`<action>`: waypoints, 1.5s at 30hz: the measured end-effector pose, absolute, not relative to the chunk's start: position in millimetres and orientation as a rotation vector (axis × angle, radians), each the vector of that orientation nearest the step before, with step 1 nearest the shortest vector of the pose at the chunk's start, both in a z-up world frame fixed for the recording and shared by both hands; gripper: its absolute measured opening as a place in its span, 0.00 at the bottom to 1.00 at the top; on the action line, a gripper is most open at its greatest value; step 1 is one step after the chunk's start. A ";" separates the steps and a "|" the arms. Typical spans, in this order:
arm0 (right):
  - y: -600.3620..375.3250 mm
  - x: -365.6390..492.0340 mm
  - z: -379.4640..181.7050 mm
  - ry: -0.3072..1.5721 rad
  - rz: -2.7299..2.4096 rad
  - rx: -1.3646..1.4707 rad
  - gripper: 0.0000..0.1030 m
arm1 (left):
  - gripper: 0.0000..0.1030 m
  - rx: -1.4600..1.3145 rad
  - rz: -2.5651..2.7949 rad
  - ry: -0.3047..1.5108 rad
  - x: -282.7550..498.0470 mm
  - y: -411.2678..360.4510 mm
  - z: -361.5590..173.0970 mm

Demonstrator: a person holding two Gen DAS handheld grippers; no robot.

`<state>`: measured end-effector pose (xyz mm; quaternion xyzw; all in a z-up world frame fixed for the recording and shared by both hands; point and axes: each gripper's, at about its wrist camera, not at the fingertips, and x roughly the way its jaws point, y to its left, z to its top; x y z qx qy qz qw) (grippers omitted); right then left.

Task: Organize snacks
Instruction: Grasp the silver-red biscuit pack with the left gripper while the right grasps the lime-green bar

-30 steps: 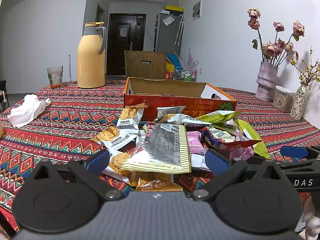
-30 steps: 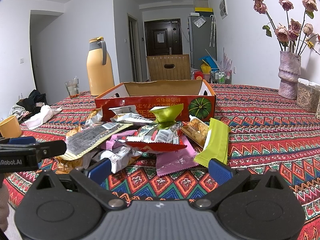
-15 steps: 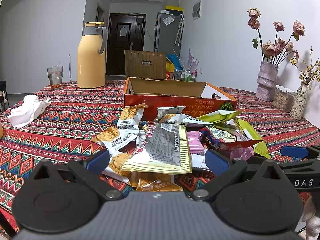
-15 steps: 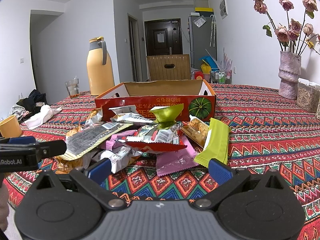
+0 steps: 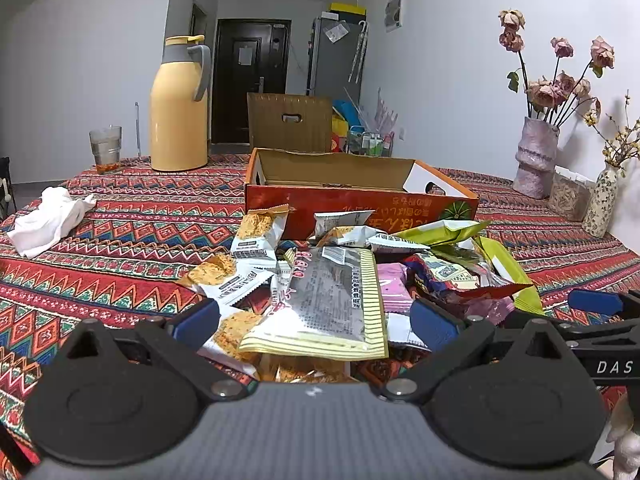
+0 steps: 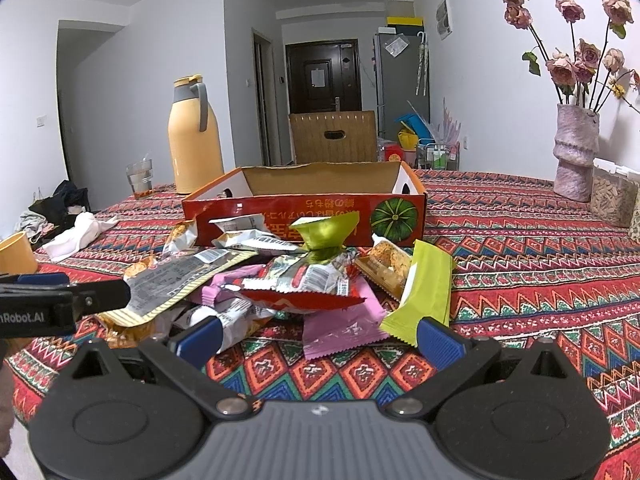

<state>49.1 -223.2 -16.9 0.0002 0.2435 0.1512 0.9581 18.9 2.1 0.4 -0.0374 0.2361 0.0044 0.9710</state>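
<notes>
while both tools sit low at the table's near edge, left gripper (image 5: 314,322) & right gripper (image 6: 318,334) are spread wide w/ nothing held; snack pile (image 6: 288,276) lies on the patterned cloth (image 6: 520,280) just in front of the open orange box (image 6: 304,208), packets overlapping

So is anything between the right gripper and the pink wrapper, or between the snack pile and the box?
Nothing visible blocks either. The right gripper, open, faces the pink wrapper across bare tablecloth. The box stands open-topped right behind the pile, and its interior shows no contents.
</notes>
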 end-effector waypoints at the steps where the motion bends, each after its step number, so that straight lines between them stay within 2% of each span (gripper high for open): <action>1: -223.9 51.1 -16.9 0.493 0.304 0.001 1.00 | 1.00 -0.076 0.008 0.481 21.2 2.4 0.3; 10: -229.6 63.6 -19.5 0.490 0.288 0.011 1.00 | 1.00 -0.040 0.009 0.540 56.2 -1.4 -0.1; 20: -242.9 81.5 -25.3 0.506 0.266 0.046 1.00 | 1.00 -0.036 0.037 0.716 115.0 -2.1 -6.4; 30: -253.8 99.1 -32.5 0.526 0.262 0.081 1.00 | 1.00 -0.175 0.034 0.852 135.5 12.0 -23.3; 40: -259.4 106.0 -35.6 0.534 0.263 0.101 1.00 | 1.00 -0.162 0.034 0.849 132.2 7.9 -23.4; 43: -259.6 105.0 -35.3 0.533 0.260 0.101 1.00 | 0.91 -0.155 0.034 0.828 127.5 5.5 -21.1; 45: -259.8 104.4 -34.9 0.532 0.255 0.100 1.00 | 0.82 -0.146 0.037 0.812 123.5 3.8 -19.3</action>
